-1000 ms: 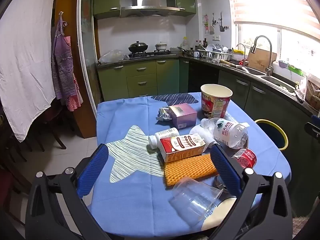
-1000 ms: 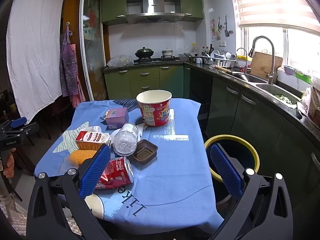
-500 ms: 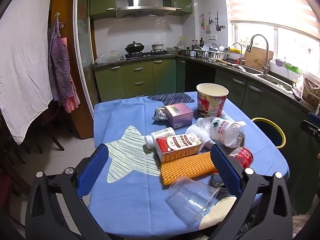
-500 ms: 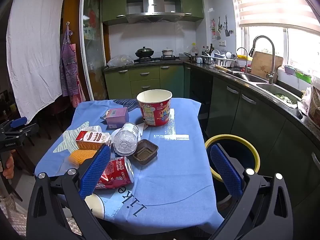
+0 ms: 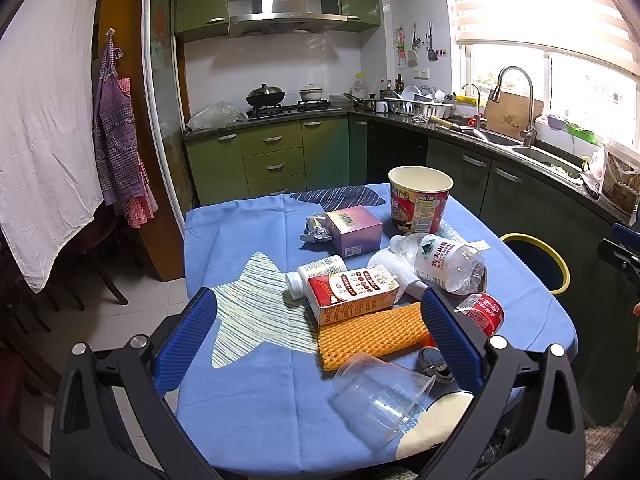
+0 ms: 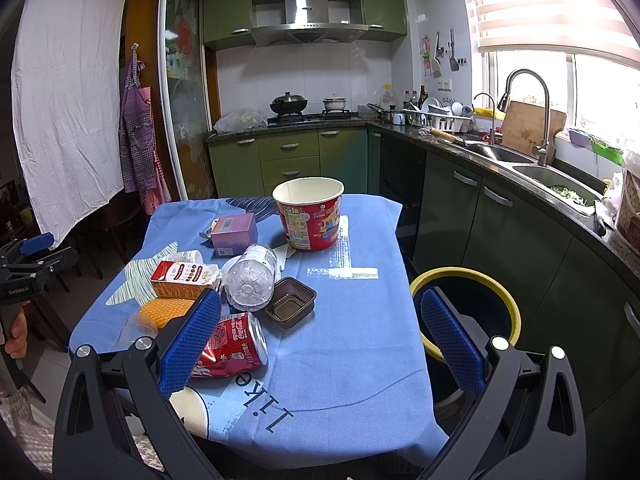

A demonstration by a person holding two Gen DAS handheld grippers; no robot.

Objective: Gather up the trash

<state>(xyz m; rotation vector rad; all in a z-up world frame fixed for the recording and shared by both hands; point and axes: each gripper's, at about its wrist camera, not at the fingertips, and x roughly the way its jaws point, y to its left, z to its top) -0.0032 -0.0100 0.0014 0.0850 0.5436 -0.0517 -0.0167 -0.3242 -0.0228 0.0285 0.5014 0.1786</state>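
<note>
On blue tablecloth (image 5: 248, 240), counted left to right: one small white bottle (image 5: 316, 274), one milk carton (image 5: 352, 292), one orange foam net (image 5: 372, 334), one clear cup (image 5: 380, 394) lying at 6 o'clock, one purple box (image 5: 354, 230), one plastic water bottle (image 5: 440, 262), one noodle tub (image 5: 418, 200) at 12 o'clock, one cola can (image 5: 482, 312), one brown tray (image 6: 290, 306). At 3 o'clock off the table, one yellow-rimmed bin (image 6: 466, 280), partly cut off by a finger. Behind purple box, a crumpled wrapper (image 5: 314, 230), perhaps foil, half hidden. Left gripper (image 5: 318, 338) spread wide, holding nothing. Right gripper (image 6: 318, 338) equally wide, grasping nothing; left finger overlapping the can.
</note>
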